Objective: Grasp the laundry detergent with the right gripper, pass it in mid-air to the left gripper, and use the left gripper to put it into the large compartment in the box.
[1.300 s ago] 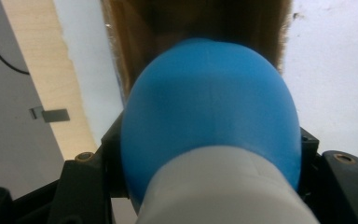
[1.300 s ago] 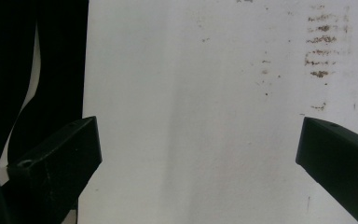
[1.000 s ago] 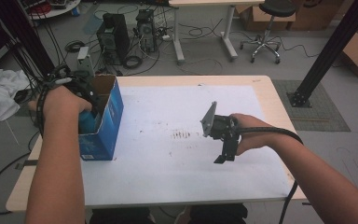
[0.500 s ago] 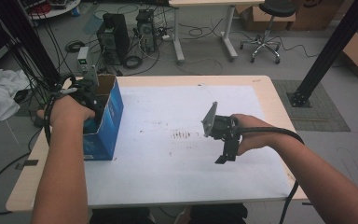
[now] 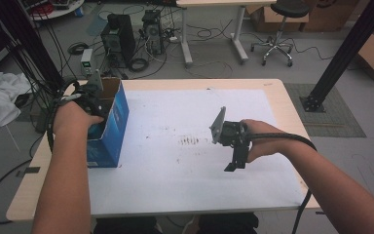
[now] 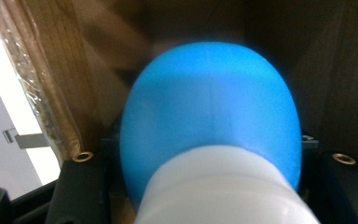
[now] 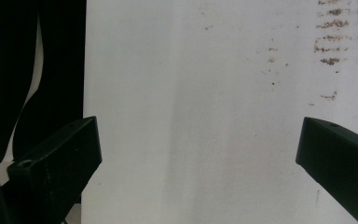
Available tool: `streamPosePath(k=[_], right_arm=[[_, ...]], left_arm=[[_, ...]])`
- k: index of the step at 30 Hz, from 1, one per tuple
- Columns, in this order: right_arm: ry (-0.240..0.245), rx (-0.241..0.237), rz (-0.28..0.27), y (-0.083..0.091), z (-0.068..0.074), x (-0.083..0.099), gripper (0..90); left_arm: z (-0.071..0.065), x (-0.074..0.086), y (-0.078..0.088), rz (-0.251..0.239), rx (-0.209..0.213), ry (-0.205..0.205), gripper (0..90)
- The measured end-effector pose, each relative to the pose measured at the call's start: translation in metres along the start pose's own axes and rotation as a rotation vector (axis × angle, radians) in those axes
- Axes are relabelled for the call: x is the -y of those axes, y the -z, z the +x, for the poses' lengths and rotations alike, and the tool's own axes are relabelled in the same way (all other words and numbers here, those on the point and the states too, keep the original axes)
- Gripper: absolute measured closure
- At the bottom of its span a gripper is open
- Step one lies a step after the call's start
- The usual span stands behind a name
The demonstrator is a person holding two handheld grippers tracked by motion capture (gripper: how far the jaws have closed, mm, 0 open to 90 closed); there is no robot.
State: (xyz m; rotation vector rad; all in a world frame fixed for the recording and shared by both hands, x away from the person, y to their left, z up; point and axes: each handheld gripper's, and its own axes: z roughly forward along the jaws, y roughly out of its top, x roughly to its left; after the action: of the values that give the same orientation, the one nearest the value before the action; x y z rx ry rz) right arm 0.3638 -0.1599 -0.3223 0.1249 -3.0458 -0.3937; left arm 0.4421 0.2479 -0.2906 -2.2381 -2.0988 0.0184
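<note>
My left gripper [image 5: 90, 100] reaches down into an open cardboard box with blue sides [image 5: 113, 124] at the table's left edge. In the left gripper view its black jaws stand on either side of a round blue thing with a white base [image 6: 209, 107], shut on it, with the box's brown inner wall [image 6: 51, 70] behind. My right gripper [image 5: 234, 163] hangs over the white sheet [image 5: 175, 165] right of the middle and points down. Its jaws [image 7: 200, 158] stand wide apart with nothing between them.
The white sheet covers most of the wooden table [image 5: 39, 190]. A patch of brown smudges [image 5: 190, 141] marks the sheet's middle. Beyond the table are computer cases [image 5: 119, 34], cables, an office chair [image 5: 277, 29] and a black post [image 5: 341, 53].
My left hand has shifted slightly at the box, and the grey plate on its gripper now shows above the box's rim. The right hand has kept still.
</note>
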Motion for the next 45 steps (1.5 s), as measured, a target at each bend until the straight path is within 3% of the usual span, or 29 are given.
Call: streamPosePath(k=[7, 14, 38, 45], right_arm=[[0.000, 0.003, 0.001, 0.002, 0.001, 0.000, 0.0], [0.003, 0.004, -0.001, 0.002, 0.002, 0.001, 0.0], [0.003, 0.007, -0.006, 0.000, 0.002, 0.000, 0.0], [0.005, 0.007, -0.008, 0.000, 0.002, 0.000, 0.0]], left_arm=[[0.001, 0.002, 0.000, -0.003, 0.002, -0.011, 37.3], [-0.003, 0.003, 0.001, -0.008, 0.004, -0.022, 29.5], [-0.005, 0.006, 0.010, -0.027, -0.017, -0.018, 29.8], [-0.006, 0.009, 0.021, -0.038, -0.031, -0.025, 27.0]])
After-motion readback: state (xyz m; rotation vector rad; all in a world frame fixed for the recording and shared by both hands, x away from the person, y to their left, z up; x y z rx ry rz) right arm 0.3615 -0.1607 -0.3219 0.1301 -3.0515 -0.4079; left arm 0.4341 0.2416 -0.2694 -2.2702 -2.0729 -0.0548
